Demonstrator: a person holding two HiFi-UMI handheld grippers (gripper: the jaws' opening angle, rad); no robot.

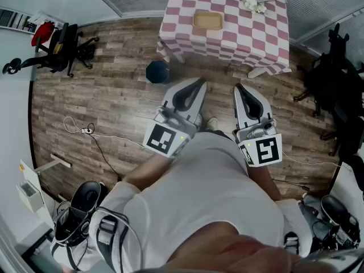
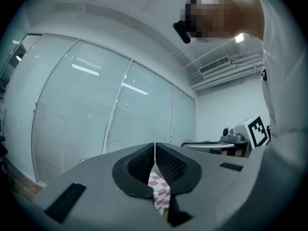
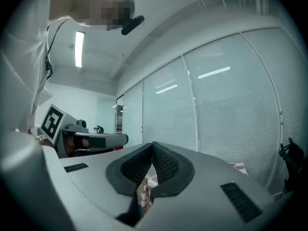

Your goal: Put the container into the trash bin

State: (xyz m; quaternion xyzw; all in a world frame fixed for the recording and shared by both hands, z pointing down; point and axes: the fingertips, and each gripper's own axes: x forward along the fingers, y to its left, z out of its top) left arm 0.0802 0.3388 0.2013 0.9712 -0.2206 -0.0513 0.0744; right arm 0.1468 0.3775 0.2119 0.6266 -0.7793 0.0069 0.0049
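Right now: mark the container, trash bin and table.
container [image 1: 207,20], head view, its bare inner floor.
trash bin [image 1: 157,72], head view, its dark blue body.
table [image 1: 259,38], head view, bare checkered cloth.

Floor [image 1: 114,90]: dark wood planks. Tabletop [image 1: 250,38] at the far side, with a pink-and-white checked cloth hanging over its edges. Black office chair [image 1: 62,47] at left by the wall, something red draped on it. Second black chair [image 1: 333,78] at right. White cable [image 1: 77,127] with a power strip lies loose on the floor, left side. Walls are full-height frosted glass panels [image 2: 96,114] with horizontal blinds. White ceiling, strip light [image 3: 79,48] lit, vent grille [image 2: 215,65] up high.
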